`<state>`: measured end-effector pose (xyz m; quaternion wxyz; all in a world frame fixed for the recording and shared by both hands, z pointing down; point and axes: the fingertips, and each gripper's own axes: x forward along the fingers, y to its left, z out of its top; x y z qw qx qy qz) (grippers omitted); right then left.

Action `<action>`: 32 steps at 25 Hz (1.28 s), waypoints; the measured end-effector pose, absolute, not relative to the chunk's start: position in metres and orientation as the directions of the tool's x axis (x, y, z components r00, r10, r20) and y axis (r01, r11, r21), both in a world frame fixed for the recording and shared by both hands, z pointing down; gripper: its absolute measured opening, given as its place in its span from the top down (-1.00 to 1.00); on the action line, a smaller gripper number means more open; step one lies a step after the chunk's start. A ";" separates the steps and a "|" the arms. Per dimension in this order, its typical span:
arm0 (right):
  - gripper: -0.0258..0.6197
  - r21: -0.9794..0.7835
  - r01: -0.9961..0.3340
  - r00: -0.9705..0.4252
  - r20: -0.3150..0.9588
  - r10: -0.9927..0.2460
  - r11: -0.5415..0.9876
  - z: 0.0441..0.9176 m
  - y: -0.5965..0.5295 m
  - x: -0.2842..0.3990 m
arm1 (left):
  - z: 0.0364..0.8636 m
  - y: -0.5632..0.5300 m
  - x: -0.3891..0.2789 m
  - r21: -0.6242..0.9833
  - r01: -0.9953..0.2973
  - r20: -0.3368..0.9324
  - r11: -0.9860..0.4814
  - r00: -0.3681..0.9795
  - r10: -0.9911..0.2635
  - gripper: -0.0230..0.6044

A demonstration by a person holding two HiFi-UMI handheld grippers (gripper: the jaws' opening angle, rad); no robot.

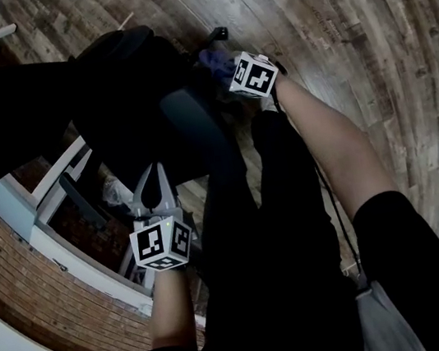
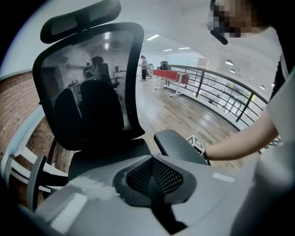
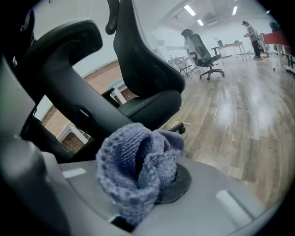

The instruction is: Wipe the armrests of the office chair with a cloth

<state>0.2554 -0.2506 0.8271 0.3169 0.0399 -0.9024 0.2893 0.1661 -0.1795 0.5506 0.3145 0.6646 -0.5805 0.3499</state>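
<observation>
- Beside the office chair (image 2: 87,92), just off its armrest (image 2: 177,145), we are clenching the right gripper (image 3: 138,193) fingers on the bunched purple cloth (image 3: 133,166).
- Across the chair's seat (image 2: 106,154), we are holding the left gripper (image 2: 154,177), fingers pressed together, gripping nothing.

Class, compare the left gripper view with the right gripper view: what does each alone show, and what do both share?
Only the left gripper view: the black metal railing, the person's bare forearm, and the left gripper, shut and empty. Only the right gripper view: the purple-blue knitted cloth clamped in the right gripper. Both: the black office chair and brown wooden plank floor.
</observation>
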 end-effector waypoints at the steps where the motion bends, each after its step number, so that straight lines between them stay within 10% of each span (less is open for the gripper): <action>1: 0.79 -0.506 -0.254 -0.805 0.582 0.110 0.824 0.819 -0.246 0.256 | 0.548 -0.180 0.170 0.019 -0.991 0.828 -0.134 0.091 -0.553 0.91; 20: 0.79 -0.526 -0.022 -0.891 0.396 0.221 0.850 0.665 -0.187 0.271 | 0.484 -0.156 0.177 0.057 -0.988 0.778 -0.140 0.132 -0.615 0.91; 32: 0.79 -0.415 -0.591 -0.794 0.448 -0.410 0.692 0.608 -0.292 0.316 | 0.457 -0.125 0.160 0.110 -0.989 0.697 -0.099 0.148 -0.702 0.91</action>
